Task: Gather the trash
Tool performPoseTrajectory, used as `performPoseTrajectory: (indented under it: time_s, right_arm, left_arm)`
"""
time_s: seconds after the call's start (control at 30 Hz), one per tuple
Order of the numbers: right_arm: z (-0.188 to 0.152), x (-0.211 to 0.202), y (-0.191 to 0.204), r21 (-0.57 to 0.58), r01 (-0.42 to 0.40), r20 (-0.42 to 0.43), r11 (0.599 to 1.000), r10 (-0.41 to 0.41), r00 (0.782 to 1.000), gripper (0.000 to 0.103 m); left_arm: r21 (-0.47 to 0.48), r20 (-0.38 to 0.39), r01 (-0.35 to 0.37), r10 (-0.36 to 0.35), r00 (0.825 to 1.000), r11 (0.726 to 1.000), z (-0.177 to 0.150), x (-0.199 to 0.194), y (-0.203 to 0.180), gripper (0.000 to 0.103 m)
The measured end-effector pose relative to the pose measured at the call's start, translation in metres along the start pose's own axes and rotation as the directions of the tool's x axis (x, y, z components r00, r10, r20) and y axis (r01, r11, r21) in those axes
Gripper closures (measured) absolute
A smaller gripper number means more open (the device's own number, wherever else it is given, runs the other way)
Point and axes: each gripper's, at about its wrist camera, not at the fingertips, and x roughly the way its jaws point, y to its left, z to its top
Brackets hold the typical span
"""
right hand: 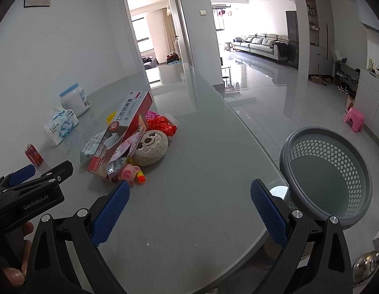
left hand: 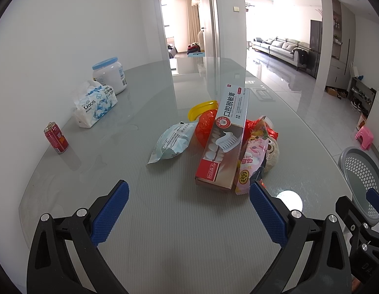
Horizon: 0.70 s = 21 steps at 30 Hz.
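A heap of trash lies mid-table: a toothpaste box (left hand: 225,137) (right hand: 123,127) leaning on top, a pale blue packet (left hand: 172,142), red crumpled foil (left hand: 206,125) (right hand: 162,123), a pink snack wrapper (left hand: 251,161), a round plush face (right hand: 151,148) and a small pig toy (right hand: 129,172). My left gripper (left hand: 189,196) is open and empty, just short of the box. My right gripper (right hand: 189,196) is open and empty over bare table, right of the heap. A grey perforated bin (right hand: 329,174) (left hand: 360,171) stands beyond the table's right edge.
A red can (left hand: 55,139) (right hand: 33,156), a tissue pack (left hand: 96,103) (right hand: 60,125) and a white jar with a blue lid (left hand: 111,74) (right hand: 74,99) stand along the wall. A yellow lid (left hand: 201,109) lies behind the heap. A pink stool (right hand: 353,118) stands on the floor.
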Motion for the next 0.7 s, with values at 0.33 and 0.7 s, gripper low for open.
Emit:
performPoseTrajectory:
  time_s: [0.33,0.7]
  right_arm:
    - [0.0000,-0.0003,-0.0009,0.000,0.000,0.002,1.000,0.000,1.000,0.008]
    - [-0.0010,-0.0008,0.0009,-0.008,0.002,0.003,1.000,-0.002,1.000,0.008]
  left_arm:
    - [0.002,-0.003,0.003,-0.003,1.000,1.000,0.0015,0.0006,-0.0006,0.006]
    - [0.002,-0.009,0.009,-0.009,1.000,1.000,0.0006,0.0057,-0.0005,0.006]
